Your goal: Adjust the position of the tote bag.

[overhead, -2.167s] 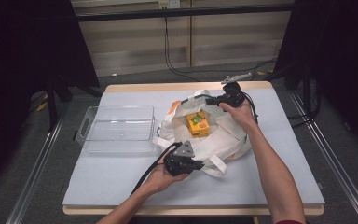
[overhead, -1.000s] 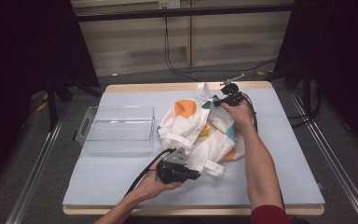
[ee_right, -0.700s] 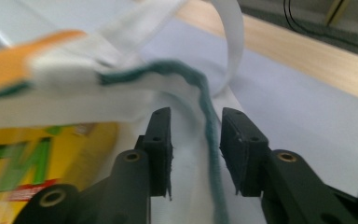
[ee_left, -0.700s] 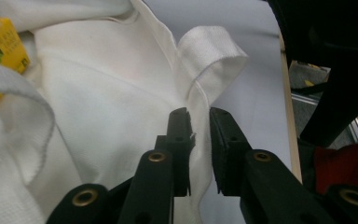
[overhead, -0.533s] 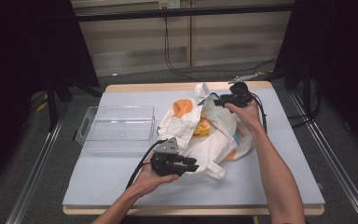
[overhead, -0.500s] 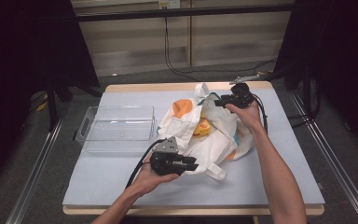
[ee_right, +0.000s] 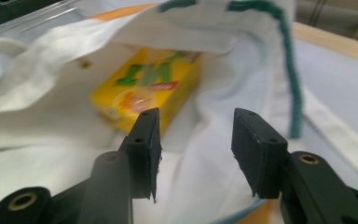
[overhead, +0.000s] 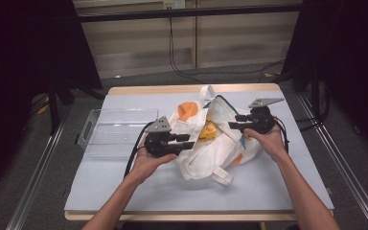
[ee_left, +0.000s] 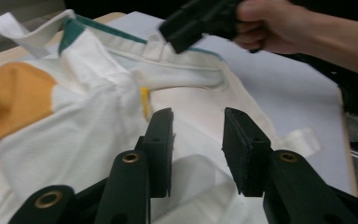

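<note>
Tote bag [overhead: 211, 139], white cloth with orange patches and green trim, lies crumpled at the middle of a pale grey table top [overhead: 268, 187] edged in light wood, seen from the high view in a dim room with dark curtains at both sides and cables trailing across the floor behind. A clear plastic bin [overhead: 117, 130] stands on the table just left of the bag, well apart from the person's right hand. The left gripper [overhead: 184, 141] is held at the bag's near left edge, the right gripper [overhead: 235, 122] at its far right rim; a yellow box [overhead: 208, 130] shows inside the bag's mouth between them.

In the left gripper view, the left gripper [ee_left: 196, 140] has its jaws spread apart over white cloth, holding nothing. The right gripper [ee_left: 200, 21] is farther off at the green-trimmed rim (whether it touches the cloth cannot be told).

In the right gripper view, the right gripper [ee_right: 196, 144] looks into the open bag [ee_right: 51, 140], jaws parted and empty. The yellow box [ee_right: 149, 91] lies tilted on the bag's inner cloth just beyond the jaws, with the green-trimmed rim arching over it.
</note>
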